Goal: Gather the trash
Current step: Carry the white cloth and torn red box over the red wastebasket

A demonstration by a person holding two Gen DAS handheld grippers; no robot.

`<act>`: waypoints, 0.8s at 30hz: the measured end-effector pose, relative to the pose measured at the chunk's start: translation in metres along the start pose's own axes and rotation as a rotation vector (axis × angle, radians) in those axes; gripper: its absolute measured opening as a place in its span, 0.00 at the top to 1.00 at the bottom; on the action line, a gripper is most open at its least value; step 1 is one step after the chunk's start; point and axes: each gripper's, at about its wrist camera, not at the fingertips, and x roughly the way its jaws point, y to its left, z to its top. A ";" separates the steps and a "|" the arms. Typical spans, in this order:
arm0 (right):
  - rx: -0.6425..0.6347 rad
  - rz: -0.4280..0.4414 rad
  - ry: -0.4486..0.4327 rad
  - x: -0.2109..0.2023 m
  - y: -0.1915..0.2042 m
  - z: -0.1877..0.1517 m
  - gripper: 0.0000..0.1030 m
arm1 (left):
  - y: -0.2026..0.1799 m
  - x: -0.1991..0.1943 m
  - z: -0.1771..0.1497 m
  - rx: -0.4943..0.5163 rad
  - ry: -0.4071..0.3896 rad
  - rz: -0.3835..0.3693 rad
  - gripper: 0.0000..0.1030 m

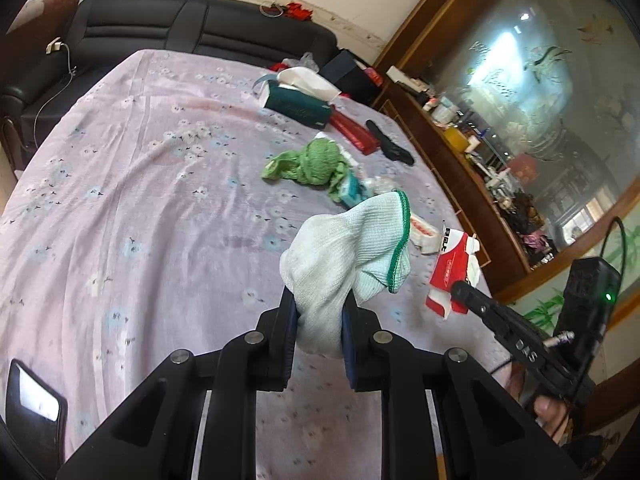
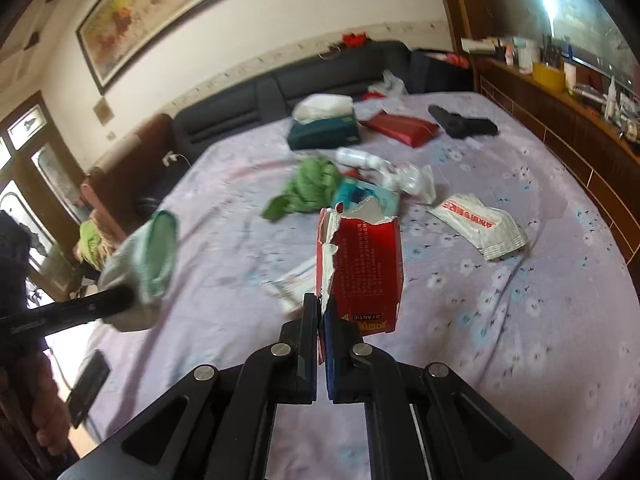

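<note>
A pale sock with a green cuff (image 1: pixel 348 256) hangs above the bed, and my left gripper (image 1: pixel 319 306) is shut on its lower part. The right wrist view shows the same sock (image 2: pixel 140 256) at the left, blurred, on the left gripper's finger. My right gripper (image 2: pixel 322 316) is shut on the ragged edge of a torn red and white carton (image 2: pixel 366 268), which is lifted off the bedspread. In the left wrist view that carton (image 1: pixel 450 276) is at the right, held by the right gripper's finger.
On the lilac flowered bedspread (image 1: pixel 160 200) lie a green knitted cloth (image 2: pixel 308 188), a teal packet (image 2: pixel 360 196), crumpled clear plastic (image 2: pixel 408 176), a white sachet (image 2: pixel 480 228), a green tissue box (image 2: pixel 324 128), a red pouch (image 2: pixel 400 126) and a black item (image 2: pixel 460 124). A phone (image 1: pixel 34 396) lies near the front edge. A wooden cabinet (image 1: pixel 460 152) runs along the right.
</note>
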 end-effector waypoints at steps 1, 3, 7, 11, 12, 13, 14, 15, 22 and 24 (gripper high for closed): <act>0.001 0.007 -0.012 -0.009 0.005 -0.004 0.98 | -0.003 -0.005 -0.003 0.006 -0.006 -0.007 0.82; 0.006 0.025 -0.040 -0.027 0.016 -0.013 0.98 | -0.009 -0.016 -0.009 0.018 -0.016 -0.023 0.82; 0.017 0.051 -0.099 -0.064 0.033 -0.031 0.98 | -0.020 -0.034 -0.019 0.043 -0.037 -0.042 0.82; 0.034 0.063 -0.140 -0.092 0.041 -0.043 0.98 | -0.036 -0.052 -0.030 0.075 -0.057 -0.066 0.82; 0.036 0.062 -0.153 -0.099 0.043 -0.046 0.98 | -0.041 -0.056 -0.032 0.085 -0.061 -0.066 0.82; 0.039 0.062 -0.162 -0.105 0.044 -0.049 0.98 | -0.044 -0.058 -0.034 0.091 -0.063 -0.068 0.82; 0.044 0.064 -0.174 -0.112 0.045 -0.052 0.98 | -0.048 -0.061 -0.036 0.098 -0.066 -0.072 0.82; 0.046 0.066 -0.179 -0.117 0.044 -0.055 0.98 | -0.051 -0.063 -0.038 0.105 -0.069 -0.076 0.82; 0.047 0.066 -0.249 -0.161 0.050 -0.074 0.98 | -0.077 -0.080 -0.054 0.163 -0.097 -0.096 0.82; 0.047 0.061 -0.266 -0.173 0.051 -0.080 0.98 | -0.084 -0.082 -0.057 0.176 -0.099 -0.104 0.82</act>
